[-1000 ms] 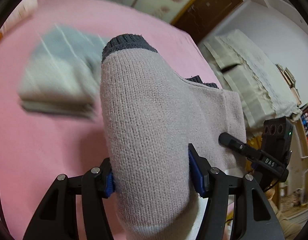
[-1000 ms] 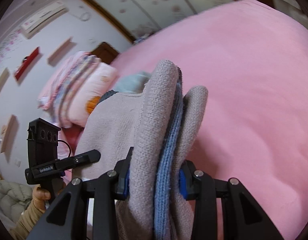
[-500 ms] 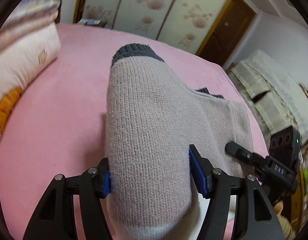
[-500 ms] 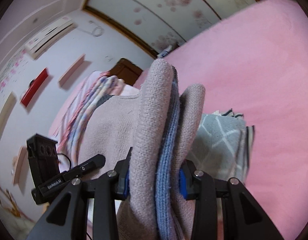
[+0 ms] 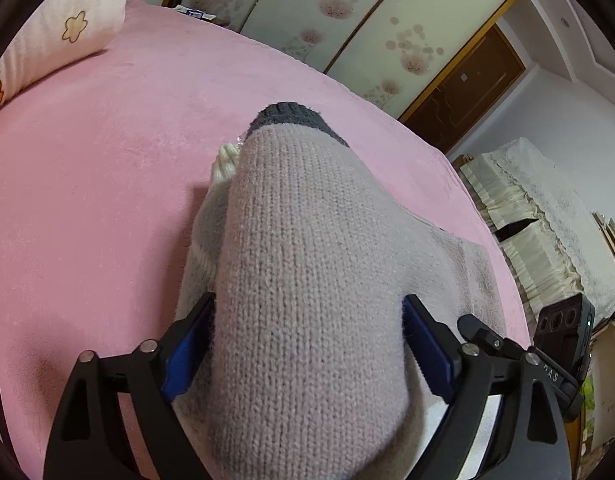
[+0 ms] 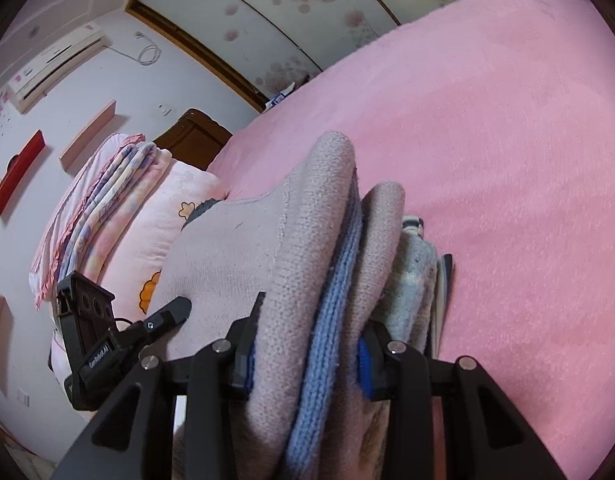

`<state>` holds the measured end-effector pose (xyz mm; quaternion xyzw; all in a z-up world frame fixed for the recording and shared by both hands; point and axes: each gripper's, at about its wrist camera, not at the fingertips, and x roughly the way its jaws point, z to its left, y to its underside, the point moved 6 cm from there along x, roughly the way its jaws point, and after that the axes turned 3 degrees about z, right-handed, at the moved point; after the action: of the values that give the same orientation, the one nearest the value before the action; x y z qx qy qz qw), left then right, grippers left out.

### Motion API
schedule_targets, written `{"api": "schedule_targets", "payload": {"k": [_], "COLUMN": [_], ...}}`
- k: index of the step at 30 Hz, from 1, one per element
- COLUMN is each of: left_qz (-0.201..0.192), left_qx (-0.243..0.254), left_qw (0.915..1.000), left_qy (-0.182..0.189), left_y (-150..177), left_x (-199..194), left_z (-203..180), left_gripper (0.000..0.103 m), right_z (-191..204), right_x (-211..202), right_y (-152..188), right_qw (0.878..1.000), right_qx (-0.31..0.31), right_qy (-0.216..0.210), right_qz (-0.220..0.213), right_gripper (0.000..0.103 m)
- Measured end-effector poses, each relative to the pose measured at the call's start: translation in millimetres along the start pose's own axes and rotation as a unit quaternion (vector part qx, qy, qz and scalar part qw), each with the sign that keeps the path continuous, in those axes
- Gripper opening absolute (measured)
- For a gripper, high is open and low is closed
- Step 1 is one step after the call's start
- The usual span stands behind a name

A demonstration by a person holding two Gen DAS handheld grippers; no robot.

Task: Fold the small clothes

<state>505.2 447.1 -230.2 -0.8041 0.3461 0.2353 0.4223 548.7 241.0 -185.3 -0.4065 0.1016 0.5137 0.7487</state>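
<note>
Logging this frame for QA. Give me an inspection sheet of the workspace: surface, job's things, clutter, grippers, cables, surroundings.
Surface: pink bedspread, soft.
Job's things: beige knit garment, folded, lowered over a folded grey garment on the bed.
Clutter: flower-print pillow; folded striped bedding on top of it.
Grippers: left gripper jaws opening, beige knit still between them; right gripper jaws clamped on the knit's folded edge.
Cables: white cord looped on the wall by the air conditioner.
Surroundings: floral sliding panels, brown door, lace-covered furniture.
</note>
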Motion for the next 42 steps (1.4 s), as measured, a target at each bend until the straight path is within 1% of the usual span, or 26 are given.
{"api": "schedule_targets", "payload": {"k": [1,2,3,5,7,8,9,10,11,14,16,17,19,21,23,24,25,27,30,32,33,35,37,42], "left_qz": [-0.003,-0.004,-0.004,-0.010,-0.010,-0.014,-0.019,-0.030,-0.038,-0.062,-0.067,-0.066,-0.065,-0.075,-0.088,-0.092,-0.095,-0.097,-0.099,-0.100,-0.099,-0.082,-0.069,-0.078], "left_qx": [-0.004,-0.016,-0.026,-0.028,-0.019,-0.009,-0.004,0.003,0.004,0.001,0.015,0.030,0.051,0.072,0.085,0.090,0.094,0.096,0.103,0.104,0.103,0.105,0.116,0.134], "left_qw": [1.0000,0.9998,0.9996,0.9995,0.9990,0.9974,0.9960,0.9931,0.9916,0.9908,0.9907,0.9900,0.9867,0.9796,0.9740,0.9725,0.9716,0.9711,0.9705,0.9689,0.9687,0.9703,0.9726,0.9750], "left_qy": [-0.007,-0.014,-0.006,-0.012,-0.039,-0.070,-0.087,-0.114,-0.124,-0.120,-0.117,-0.121,-0.140,-0.172,-0.191,-0.194,-0.195,-0.195,-0.194,-0.201,-0.203,-0.202,-0.189,-0.159], "left_y": [-1.4,1.1,1.8,4.9,2.4,0.4,-1.0,-4.1,-6.4,-7.7,-3.9,2.4,12.6,30.3,42.1,50.2,59.0,73.4,101.3,118.5,128.2,148.5,171.7,230.4], "left_x": [4.3,7.3,7.9,6.0,0.7,-5.4,-10.3,-20.0,-27.1,-60.2,-80.4,-92.1,-115.8,-139.6,-162.6,-172.8,-183.2,-200.6,-225.3,-239.6,-243.6,-247.7,-253.2,-269.7], "left_z": [-0.8,3.8,5.7,4.7,1.4,-4.6,-7.7,-15.1,-21.4,-51.0,-77.7,-95.7,-116.2,-143.5,-168.6,-180.6,-193.7,-216.8,-248.3,-269.2,-276.9,-295.6,-319.1,-365.8], "left_gripper": [0.101,0.103,0.103,0.103,0.103,0.103,0.103,0.103,0.103,0.103,0.103,0.103,0.103,0.103,0.103,0.103,0.103,0.103,0.103,0.103,0.103,0.103,0.103,0.103], "right_z": [1.0,2.4,3.5,6.4,12.7,15.6,19.5,24.0,26.8,42.8,52.4,56.8,63.7,69.5,76.2,77.7,79.1,81.0,80.2,77.6,76.8,73.1,69.0,61.2], "right_x": [1.4,2.1,2.3,0.7,-4.3,-8.1,-14.4,-24.1,-32.4,-80.7,-113.0,-131.1,-164.4,-198.9,-236.3,-250.3,-262.1,-290.5,-327.2,-347.0,-354.8,-370.8,-384.7,-422.4], "right_y": [1.4,3.1,3.4,2.8,1.5,0.9,0.3,-0.3,0.5,0.8,2.3,3.6,7.8,14.0,22.3,25.8,28.8,37.4,50.9,61.4,66.5,77.3,88.9,122.9], "right_qw": [1.000,1.000,1.000,1.000,0.999,0.999,0.999,0.999,0.998,0.996,0.994,0.992,0.990,0.986,0.981,0.979,0.978,0.975,0.974,0.972,0.972,0.970,0.969,0.962], "right_qx": [-0.007,-0.012,-0.017,-0.023,-0.032,-0.032,-0.034,-0.039,-0.043,-0.076,-0.094,-0.102,-0.115,-0.130,-0.147,-0.152,-0.156,-0.157,-0.153,-0.154,-0.154,-0.152,-0.153,-0.172], "right_qy": [0.002,0.005,0.010,0.017,0.026,0.027,0.027,0.030,0.032,0.043,0.053,0.062,0.075,0.091,0.111,0.118,0.124,0.142,0.148,0.158,0.163,0.172,0.180,0.204], "right_qz": [-0.005,-0.008,-0.010,-0.006,0.005,0.011,0.016,0.015,0.013,-0.017,-0.029,-0.034,-0.040,-0.049,-0.060,-0.062,-0.065,-0.067,-0.073,-0.076,-0.077,-0.074,-0.070,-0.064], "right_gripper": [0.037,0.038,0.038,0.039,0.041,0.043,0.045,0.045,0.045,0.045,0.045,0.045,0.045,0.045,0.045,0.046,0.046,0.050,0.054,0.056,0.057,0.057,0.057,0.058]}}
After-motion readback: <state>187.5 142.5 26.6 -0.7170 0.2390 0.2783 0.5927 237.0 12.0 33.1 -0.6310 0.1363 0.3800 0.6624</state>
